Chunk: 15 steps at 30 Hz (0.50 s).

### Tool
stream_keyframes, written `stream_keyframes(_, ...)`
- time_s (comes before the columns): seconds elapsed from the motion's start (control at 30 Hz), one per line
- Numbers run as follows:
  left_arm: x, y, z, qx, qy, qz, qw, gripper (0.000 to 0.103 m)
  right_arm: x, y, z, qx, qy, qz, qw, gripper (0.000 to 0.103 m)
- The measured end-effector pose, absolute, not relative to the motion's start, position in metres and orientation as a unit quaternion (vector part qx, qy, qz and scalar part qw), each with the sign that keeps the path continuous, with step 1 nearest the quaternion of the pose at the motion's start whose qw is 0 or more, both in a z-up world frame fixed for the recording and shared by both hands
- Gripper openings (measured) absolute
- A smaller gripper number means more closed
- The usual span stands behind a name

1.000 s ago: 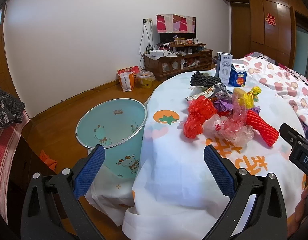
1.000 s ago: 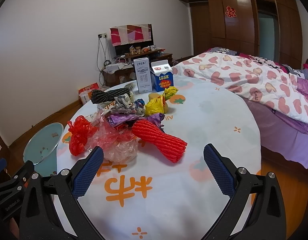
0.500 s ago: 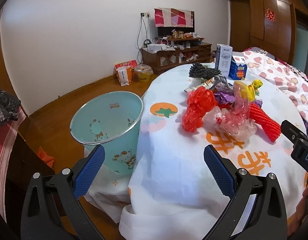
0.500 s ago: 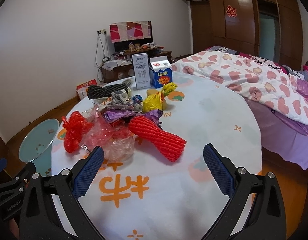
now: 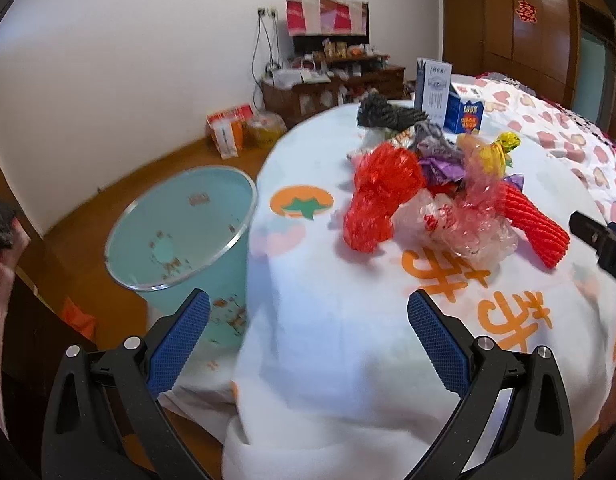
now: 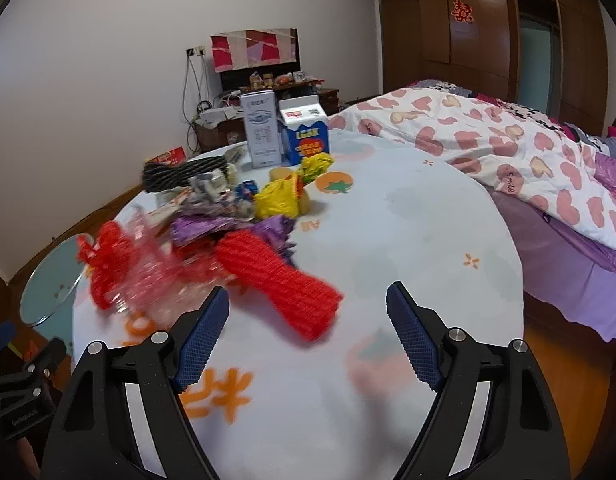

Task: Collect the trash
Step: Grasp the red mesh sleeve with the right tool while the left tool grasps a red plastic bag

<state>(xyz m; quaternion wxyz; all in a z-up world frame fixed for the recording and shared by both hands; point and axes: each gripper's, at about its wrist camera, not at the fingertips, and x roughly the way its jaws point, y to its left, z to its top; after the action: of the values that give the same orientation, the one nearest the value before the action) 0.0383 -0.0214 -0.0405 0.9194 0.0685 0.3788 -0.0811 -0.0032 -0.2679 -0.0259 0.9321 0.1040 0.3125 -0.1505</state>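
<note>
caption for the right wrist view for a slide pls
Right claw, closing but empty, nears a red foam net sleeve in the trash pile.

The left gripper (image 5: 308, 320) points downward with its blue-padded jaws spread wide and nothing between them. The right gripper (image 6: 308, 316) also tilts down, its jaws closing, with nothing yet between the pads.

"look" on blue carton (image 6: 308, 141)

Soft, even indoor light; no hard shadows. Strong fisheye bending, dark vignette at corners. Motion blur smears the red foam sleeve (image 6: 282, 280), tablecloth (image 5: 339, 344) print and bin (image 5: 180, 232). Wardrobe doors (image 6: 463, 36) show faint sheen.
</note>
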Motion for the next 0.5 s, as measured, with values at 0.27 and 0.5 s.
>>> stream_keyframes(0.27, 0.064, -0.03, -0.037, 0.066, 0.374, -0.102, 0.919, 0.097, 0.04, -0.275, -0.038, 0.074, 0.36, -0.101, 0.924, 0.081)
stream_keyframes(0.5, 0.085, -0.047, -0.033, 0.092, 0.363, -0.095, 0.922, 0.097, 0.062, -0.262, -0.061, 0.046, 0.404, -0.07, 0.911, 0.044)
